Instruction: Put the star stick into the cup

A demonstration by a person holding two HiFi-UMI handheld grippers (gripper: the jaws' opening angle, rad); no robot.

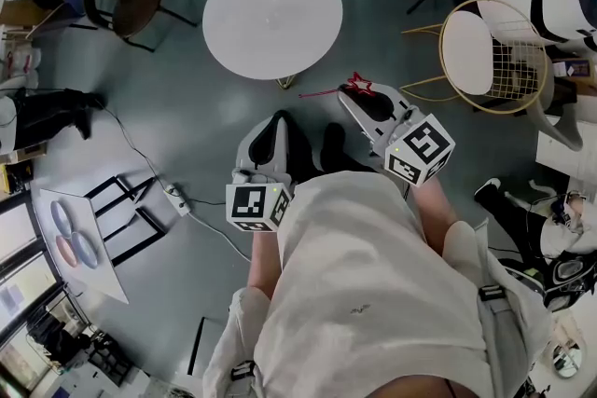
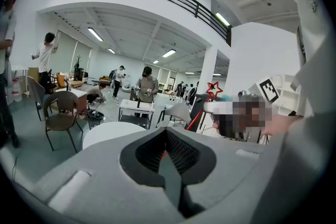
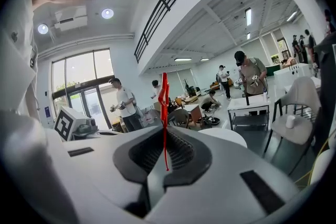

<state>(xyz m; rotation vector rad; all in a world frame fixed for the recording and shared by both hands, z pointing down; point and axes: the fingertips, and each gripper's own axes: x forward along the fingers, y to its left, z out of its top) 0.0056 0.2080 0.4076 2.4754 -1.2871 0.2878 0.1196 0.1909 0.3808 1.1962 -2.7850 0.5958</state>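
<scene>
Head view looks down on a person in a white shirt [image 1: 364, 294] who stands on a grey floor [image 1: 187, 107] and holds a tool in each hand. The right claw [image 1: 354, 98] is shut tight on the star stick [image 1: 357, 89]. The red star sits just past the tip of the claw, and the thin red stick pokes out to the left, over the floor. A round white counter [image 1: 272, 14] is near, a bit farther out from the star. The left claw [image 1: 276, 128] points the same way and is beside the right one, but they do not touch.

Right gripper view shows the right claw [image 3: 164, 136] with its two jaws pressed on the star stick [image 3: 164, 113]. The stick stands straight up between the dark pads (the star is seen from its thin side here).

Left gripper view shows the left claw [image 2: 167, 136] with its jaws pushed together and nothing held in them. The star stick [image 2: 214, 89] shows off to the right, up in the air, with its star on top.

A wire chair [image 1: 485, 56] stands to the right of the counter and a brown chair [image 1: 126, 0] to its left.
</scene>
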